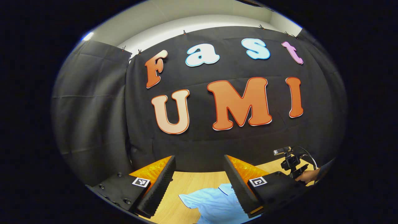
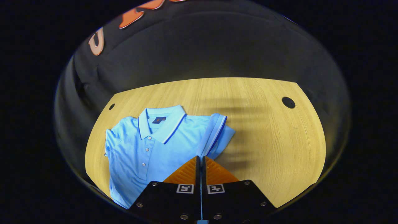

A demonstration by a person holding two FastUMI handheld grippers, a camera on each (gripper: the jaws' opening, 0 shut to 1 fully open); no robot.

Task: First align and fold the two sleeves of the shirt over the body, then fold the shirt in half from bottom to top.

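The wooden worktop (image 2: pixel 264 124) carries a light blue polo shirt (image 2: pixel 140 155) near its left edge, long axis running near-to-far, collar (image 2: pixel 161 123) toward the far edge. Its right sleeve (image 2: pixel 217 133) lies folded over the body. The right gripper (image 2: pixel 200 160) is pinched closed on that sleeve's fabric. The left gripper (image 1: pixel 199 174) hangs wide open, empty, above the shirt.

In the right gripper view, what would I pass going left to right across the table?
Small hole → shirt's flat sleeve → collar → folded-over sleeve → bare table → bigger hole. The right gripper sits closed at the shirt's near edge.
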